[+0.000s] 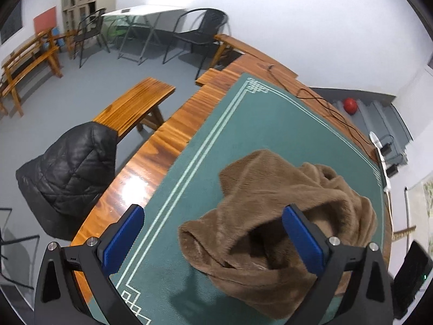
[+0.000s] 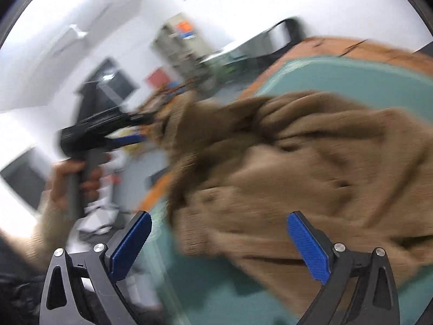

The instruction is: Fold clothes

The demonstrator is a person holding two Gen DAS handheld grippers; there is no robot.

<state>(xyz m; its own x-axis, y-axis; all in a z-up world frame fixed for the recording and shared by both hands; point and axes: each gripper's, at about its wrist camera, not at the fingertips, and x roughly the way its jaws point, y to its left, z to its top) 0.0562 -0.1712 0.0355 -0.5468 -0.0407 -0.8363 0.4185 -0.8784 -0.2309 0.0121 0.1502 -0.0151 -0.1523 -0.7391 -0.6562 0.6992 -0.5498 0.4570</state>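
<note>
Folding not begun: brown fleece garment lies crumpled on the bench mat. Left gripper and right gripper fingers spread wide, holding nothing.

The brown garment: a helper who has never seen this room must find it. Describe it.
Start at the wooden table and its green mat. The brown garment lies crumpled on that mat. It is fuzzy and tan, unlike the quilted black jacket beside the table.
</note>
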